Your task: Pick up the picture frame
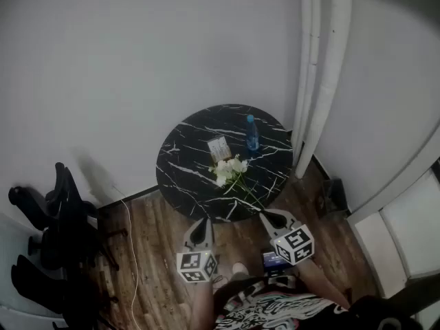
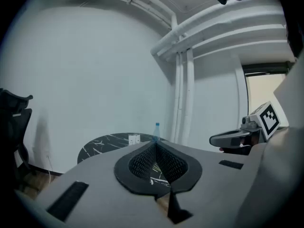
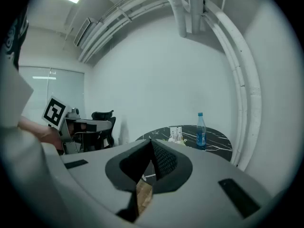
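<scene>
Our left tool (image 1: 203, 221) and right tool (image 1: 265, 216) are both pinched together, empty, near the table (image 1: 177, 179). Picture frame (image 1: 218, 148) sits mid-table by the blue bottle (image 1: 252, 134).

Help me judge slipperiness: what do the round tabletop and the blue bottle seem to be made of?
Tabletop: black with white veins and a smooth look, so polished marble or a marble-print laminate; the pictures cannot tell which. Bottle: translucent blue body with a blue cap, probably thin plastic.
</scene>
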